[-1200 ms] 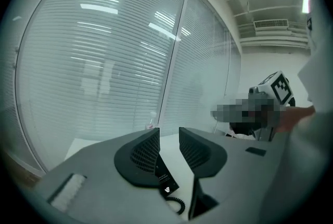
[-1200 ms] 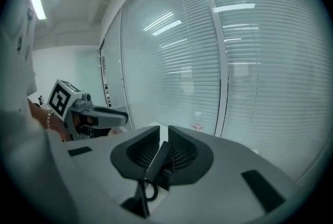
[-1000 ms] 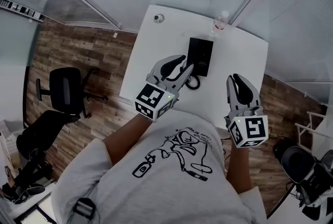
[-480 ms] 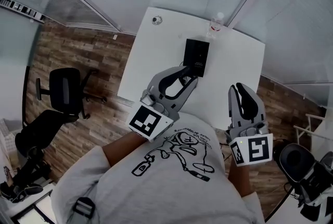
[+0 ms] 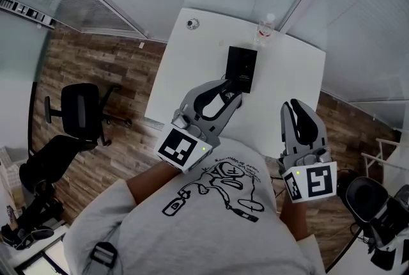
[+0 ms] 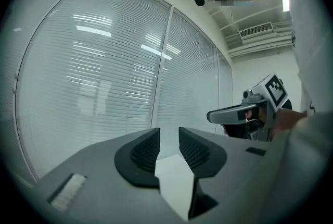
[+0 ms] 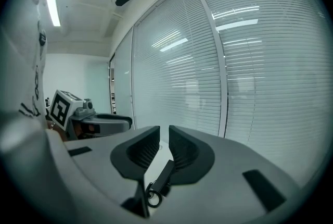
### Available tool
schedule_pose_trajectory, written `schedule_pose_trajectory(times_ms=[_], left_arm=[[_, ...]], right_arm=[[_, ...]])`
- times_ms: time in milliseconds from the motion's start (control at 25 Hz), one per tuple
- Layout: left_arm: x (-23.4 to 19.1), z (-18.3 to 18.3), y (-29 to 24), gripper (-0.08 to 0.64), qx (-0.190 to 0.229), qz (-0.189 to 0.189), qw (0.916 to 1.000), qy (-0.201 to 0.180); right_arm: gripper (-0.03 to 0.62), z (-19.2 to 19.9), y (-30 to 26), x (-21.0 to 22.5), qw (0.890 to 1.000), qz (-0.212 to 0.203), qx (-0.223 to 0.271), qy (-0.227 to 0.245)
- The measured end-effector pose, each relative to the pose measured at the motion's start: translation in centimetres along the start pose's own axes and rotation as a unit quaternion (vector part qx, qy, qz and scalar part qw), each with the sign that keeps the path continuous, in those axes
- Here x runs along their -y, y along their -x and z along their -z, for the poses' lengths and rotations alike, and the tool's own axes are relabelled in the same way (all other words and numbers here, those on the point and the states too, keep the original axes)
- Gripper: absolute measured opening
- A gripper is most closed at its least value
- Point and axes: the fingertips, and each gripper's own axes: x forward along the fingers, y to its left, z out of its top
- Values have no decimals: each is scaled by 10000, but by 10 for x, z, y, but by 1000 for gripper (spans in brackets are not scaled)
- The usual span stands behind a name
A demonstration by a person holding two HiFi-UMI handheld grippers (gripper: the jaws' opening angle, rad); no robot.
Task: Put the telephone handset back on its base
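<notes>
Head view: the white table (image 5: 185, 75) is below me, and the black telephone (image 5: 243, 69) lies flat towards its far edge. Handset and base read as one dark block, so I cannot tell whether the handset sits in its cradle. A clear bottle (image 5: 267, 27) stands just beyond the telephone, and a small round object (image 5: 192, 23) sits near the far left corner. My left gripper (image 5: 231, 92) is over the near half of the table, its tips close to the telephone's near end; contact cannot be judged from here. My right gripper (image 5: 295, 106) is off to the right near the table's edge, well apart from the telephone. A black office chair (image 5: 80, 110) stands on the wood floor to the left. Left gripper view: my jaws are a narrow slit apart with nothing between the pads. Only a strip of white table shows through the gap, with window blinds (image 6: 104, 61) behind and my right gripper at the right edge. Right gripper view: my jaws are almost together and grip nothing. Below the slit the telephone lies on the table beyond the pads, not between them, its cord (image 7: 151, 198) looped at the near end. My left gripper shows at the left.
</notes>
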Motion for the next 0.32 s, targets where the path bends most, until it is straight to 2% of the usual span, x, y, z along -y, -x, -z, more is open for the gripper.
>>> schedule_pose_trajectory(times_ms=[320], left_arm=[[-2,-4,2,114,-69,18,10000,-22]], right_arm=[[41,-4,2,-1,10000,20,7,-12]])
